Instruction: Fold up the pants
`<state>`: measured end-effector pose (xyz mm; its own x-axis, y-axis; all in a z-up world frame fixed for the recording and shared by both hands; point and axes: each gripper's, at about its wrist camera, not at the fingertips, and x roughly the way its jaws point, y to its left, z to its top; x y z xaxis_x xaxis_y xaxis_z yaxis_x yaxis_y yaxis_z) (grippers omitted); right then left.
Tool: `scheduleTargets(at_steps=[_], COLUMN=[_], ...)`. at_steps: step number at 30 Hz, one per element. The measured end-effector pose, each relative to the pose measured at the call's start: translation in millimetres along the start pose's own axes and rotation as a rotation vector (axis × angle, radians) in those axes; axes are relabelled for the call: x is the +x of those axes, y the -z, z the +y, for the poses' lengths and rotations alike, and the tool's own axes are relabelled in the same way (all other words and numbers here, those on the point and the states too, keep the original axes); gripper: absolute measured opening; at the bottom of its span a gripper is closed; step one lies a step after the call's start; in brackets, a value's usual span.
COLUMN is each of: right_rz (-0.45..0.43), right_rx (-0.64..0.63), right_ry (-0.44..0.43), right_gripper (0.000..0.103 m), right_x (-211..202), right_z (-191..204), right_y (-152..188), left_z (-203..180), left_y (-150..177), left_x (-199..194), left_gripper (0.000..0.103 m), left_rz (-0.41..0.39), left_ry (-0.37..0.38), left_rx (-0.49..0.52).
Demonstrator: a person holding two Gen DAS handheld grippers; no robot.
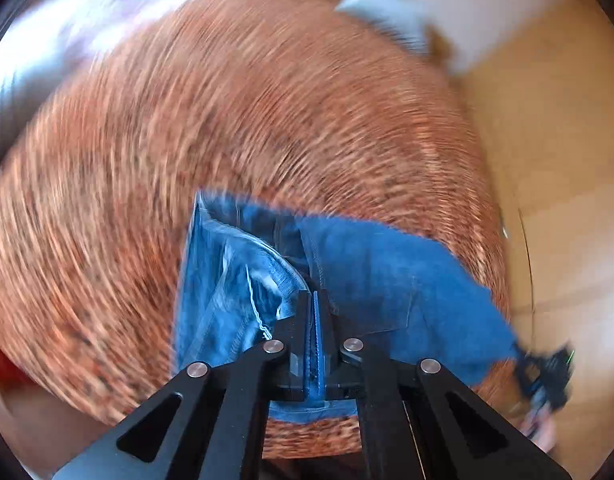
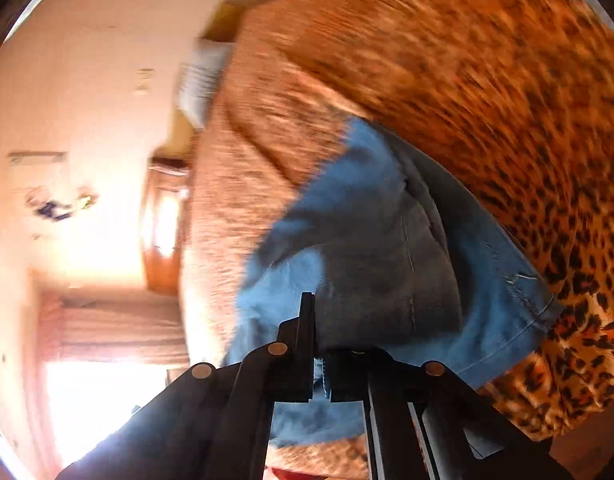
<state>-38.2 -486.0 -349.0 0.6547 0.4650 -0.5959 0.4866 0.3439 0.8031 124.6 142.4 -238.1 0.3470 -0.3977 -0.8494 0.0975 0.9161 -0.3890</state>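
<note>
Both claws pinch the jeans above the leopard-print blanket

The left gripper [image 1: 315, 320] and right gripper [image 2: 319, 344] each clamp an edge of the blue jeans [image 1: 367, 280], likely keeping the denim spread over the blanket [image 1: 227, 120] for folding.

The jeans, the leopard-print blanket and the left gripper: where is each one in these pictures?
jeans [image 1: 379, 280]: left wrist view, on the plain blue denim right of the gripper.
leopard-print blanket [image 2: 527, 92]: right wrist view, on the spotted cloth above the denim.
left gripper [image 1: 315, 300]: left wrist view, at its fingertips, clamped on a denim fold.
</note>
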Motion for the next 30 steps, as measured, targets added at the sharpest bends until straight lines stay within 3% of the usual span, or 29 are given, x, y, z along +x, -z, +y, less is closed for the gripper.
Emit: scheduleTargets(at_steps=[3,5,7,8,9,11,12,13,14,15,16,19,23,25,27,28,29,30], right_rz=[0.005,0.013,0.002,-0.008,-0.015,-0.029,-0.032,-0.027,-0.019,-0.005,0.010,0.043,0.072,0.075,0.061,0.044,0.034,0.036], right_rx=[0.020,0.069,0.148,0.200,0.236,0.287,0.268,0.234,0.203,0.182,0.177,0.157,0.174,0.173,0.166,0.152,0.135,0.121], right_ry=[-0.028,-0.012,0.065,0.117,0.147,0.117,0.107,0.102,0.101,0.097,0.094,0.114,0.130,0.137,0.139,0.154,0.161,0.168], right_gripper=[0.003,0.004,0.006,0.007,0.008,0.008,0.012,0.016,0.031,0.048,0.053,0.054,0.054,0.054,0.053,0.049,0.031,0.006], right_x=[-19,-23,-21,-18,-20,-24,-26,-26,-27,-22,-17,4,15,13,12,17,20,26], right_z=[-3,-25,-63,-83,-95,-103,-98,-92,-84,-76,-72,-62,-57,-58,-62,-60,-59,-59], right_y=[12,20,24,24,24,23,23,22,23,23,24,24,29,28,28,23,18,13], left_z=[19,42,75,92,110,112,101,96,92,88,82,72,62,51,40,32,23,10], left_y=[27,51,69,76,85,84,73,69,67,65,67,64,63,54,30,17,4,-9], left_x=[0,27,65,77,78,67,75,76,79,86,89,114,149,155,159,158,152,144], left_gripper=[0.001,0.001,0.001,0.000,0.001,0.002,0.009,0.021,0.031,0.049,0.055,0.055,0.051,0.025,0.006,0.005,0.005,0.004], left_rz=[0.091,0.171,0.277,0.332,0.343,0.263,0.225,0.204,0.196,0.184,0.173,0.213,0.282,0.277,0.236,0.210,0.180,0.144], left_ry=[0.014,-0.074,-0.196,-0.192,-0.099,-0.032,-0.025,-0.014,0.004,0.032,0.036,0.032,-0.060,-0.131,-0.162,-0.173,-0.175,-0.178], left_rx=[0.014,0.000,-0.068,-0.149,-0.275,-0.330,-0.322,-0.326,-0.340,-0.371,-0.395,-0.456,-0.484,-0.441,-0.366,-0.334,-0.300,-0.254])
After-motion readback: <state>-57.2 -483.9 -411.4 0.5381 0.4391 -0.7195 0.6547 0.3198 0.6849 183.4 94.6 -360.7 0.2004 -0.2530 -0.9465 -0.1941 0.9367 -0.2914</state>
